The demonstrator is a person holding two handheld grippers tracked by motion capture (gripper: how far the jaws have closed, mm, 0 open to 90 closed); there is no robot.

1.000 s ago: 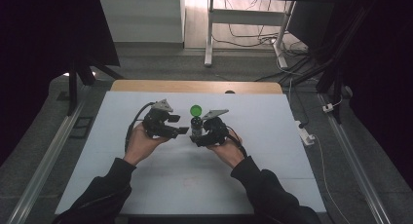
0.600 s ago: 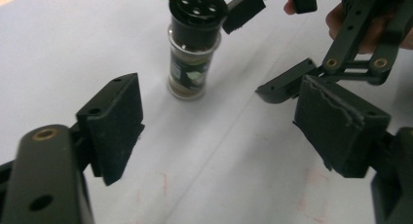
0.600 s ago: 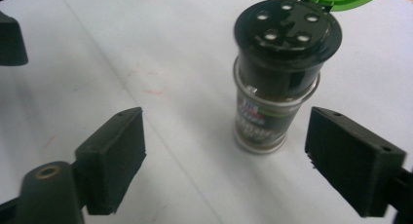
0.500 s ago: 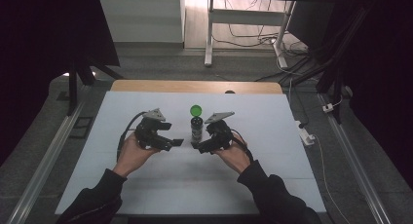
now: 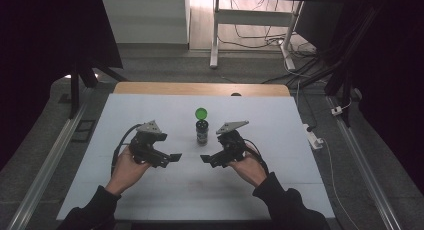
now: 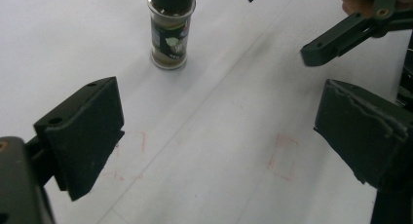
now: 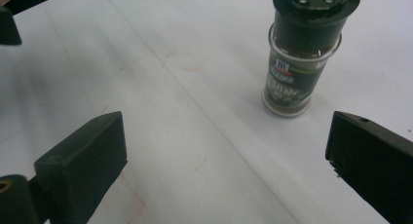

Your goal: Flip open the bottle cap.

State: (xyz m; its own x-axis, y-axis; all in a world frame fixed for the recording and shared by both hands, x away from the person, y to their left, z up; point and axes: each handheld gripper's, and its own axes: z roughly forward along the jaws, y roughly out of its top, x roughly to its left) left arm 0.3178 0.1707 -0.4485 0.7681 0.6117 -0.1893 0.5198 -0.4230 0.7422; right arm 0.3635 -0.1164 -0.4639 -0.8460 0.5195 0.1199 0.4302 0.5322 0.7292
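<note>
Spice jar: stands upright on the table, just above the centre of the high view, apart from both grippers; a bright green round piece sits at its top.
Jar in left gripper view: upper middle of the frame, bare white table all round it.
Jar in right gripper view: upper right of the frame, black cap with holes on a clear glass body.
Label: dark green with a small red and blue brand mark near its top; the words below are too blurred to read.
Left gripper: lower left of the jar, jaws spread wide after just opening, nothing between them.
Right gripper: lower right of the jar, jaws spread wide after just opening, nothing between them.
Gap between grippers: the tips face each other with a short stretch of bare table between, below the jar.
Table: white top with a wooden strip along the far edge; wide bare surface left and right of the hands.
Marks: faint red outlines on the table below the left gripper's jaws.
Edges: metal rails run along both sides of the table.
</note>
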